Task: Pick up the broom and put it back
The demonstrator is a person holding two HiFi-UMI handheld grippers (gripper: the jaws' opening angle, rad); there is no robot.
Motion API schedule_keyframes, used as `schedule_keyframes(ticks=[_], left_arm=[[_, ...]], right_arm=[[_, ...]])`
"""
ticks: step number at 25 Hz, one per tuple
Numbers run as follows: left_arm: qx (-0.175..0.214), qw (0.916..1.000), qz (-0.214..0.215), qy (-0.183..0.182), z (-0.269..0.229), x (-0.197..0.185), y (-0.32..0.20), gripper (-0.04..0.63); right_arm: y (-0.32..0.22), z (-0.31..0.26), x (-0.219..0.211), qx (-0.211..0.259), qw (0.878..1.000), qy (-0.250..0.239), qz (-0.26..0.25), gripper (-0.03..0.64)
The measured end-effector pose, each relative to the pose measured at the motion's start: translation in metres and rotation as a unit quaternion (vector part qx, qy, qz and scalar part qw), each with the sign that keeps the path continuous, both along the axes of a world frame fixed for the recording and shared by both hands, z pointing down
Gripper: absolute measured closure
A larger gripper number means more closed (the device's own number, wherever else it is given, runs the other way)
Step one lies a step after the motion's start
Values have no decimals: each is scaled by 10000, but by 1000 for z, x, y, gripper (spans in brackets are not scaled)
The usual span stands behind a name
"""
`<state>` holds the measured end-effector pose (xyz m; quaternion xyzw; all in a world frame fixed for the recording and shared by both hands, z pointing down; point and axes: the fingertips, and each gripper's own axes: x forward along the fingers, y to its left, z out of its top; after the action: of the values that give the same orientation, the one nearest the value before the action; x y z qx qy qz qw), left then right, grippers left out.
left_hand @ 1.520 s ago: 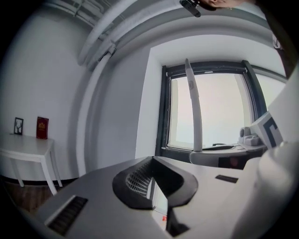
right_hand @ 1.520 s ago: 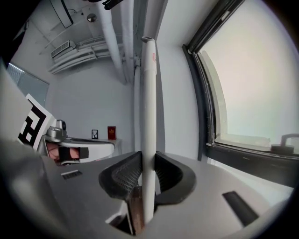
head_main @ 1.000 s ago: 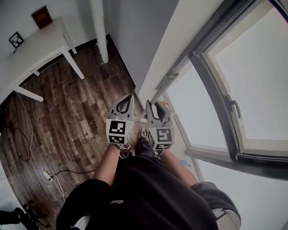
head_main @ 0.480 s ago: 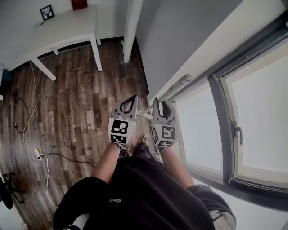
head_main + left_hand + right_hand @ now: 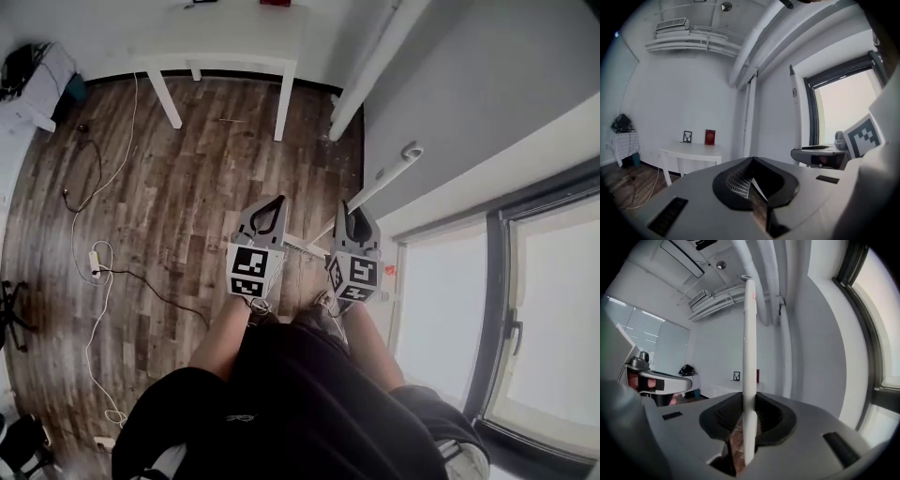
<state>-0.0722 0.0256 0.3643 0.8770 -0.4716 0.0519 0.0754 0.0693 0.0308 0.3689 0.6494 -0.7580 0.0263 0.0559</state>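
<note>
The broom's white handle stands upright between the pads of my right gripper, which is shut on it. In the head view the handle rises from the right gripper toward the grey wall, its looped top near the wall. The broom's head is hidden below my body. My left gripper is held beside the right one, apart from the handle, shut with nothing in it. In the left gripper view its tips meet, and the handle stands off to the right.
A white table stands ahead against the far wall, with a white pipe beside it. Cables and a power strip lie on the wooden floor at left. The window is at right.
Both grippers and the broom have swung away from the window toward the table and pipe. The right grip on the handle is unchanged, and the left gripper stays shut.
</note>
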Motion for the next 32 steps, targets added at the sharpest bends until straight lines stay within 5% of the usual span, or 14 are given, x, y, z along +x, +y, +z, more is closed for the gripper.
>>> schedule_keyframes(ticks=[11,17,32], left_arm=[[-254,9934,-1119,-65,16,-119,-16,595],[-366,9899,-1336,-313,28,-157,-57,595],[-990,9896,-773,-702,88,-106,-197,595]], right_arm=[[-49,13,-121,-172,9939,-254,-1062,518],[-94,40,-160,-379,9900,-388,-1303,518],[-210,96,-161,-883,9847,-582,-1383,518]])
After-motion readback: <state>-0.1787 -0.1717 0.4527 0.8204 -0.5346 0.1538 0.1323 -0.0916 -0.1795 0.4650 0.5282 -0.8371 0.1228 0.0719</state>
